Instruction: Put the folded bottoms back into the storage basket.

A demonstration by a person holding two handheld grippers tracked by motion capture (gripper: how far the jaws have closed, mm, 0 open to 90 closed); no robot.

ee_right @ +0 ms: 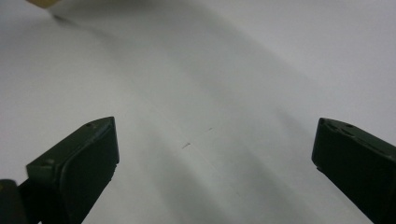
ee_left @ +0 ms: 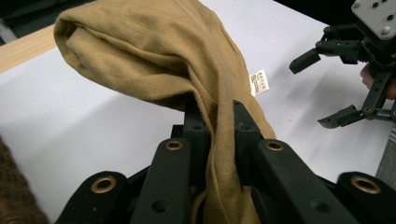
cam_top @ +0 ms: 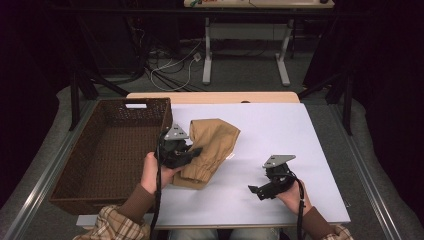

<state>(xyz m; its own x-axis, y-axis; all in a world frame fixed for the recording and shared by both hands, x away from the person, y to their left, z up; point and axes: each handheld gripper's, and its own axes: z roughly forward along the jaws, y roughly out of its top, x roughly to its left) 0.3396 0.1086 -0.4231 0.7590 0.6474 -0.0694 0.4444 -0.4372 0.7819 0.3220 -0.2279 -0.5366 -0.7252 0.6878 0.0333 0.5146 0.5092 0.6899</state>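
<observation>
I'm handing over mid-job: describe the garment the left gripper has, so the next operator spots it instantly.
On the white table top, just right of the brown wicker basket, lies a bunched tan cloth garment. The left gripper pinches its near edge. It has a small white label and an elastic cuff.

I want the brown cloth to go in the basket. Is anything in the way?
Nothing visible blocks it. The left gripper already has the tan cloth pinched in its jaws, and the wicker basket sits right beside it, so only the basket's near wall needs clearing.
</observation>
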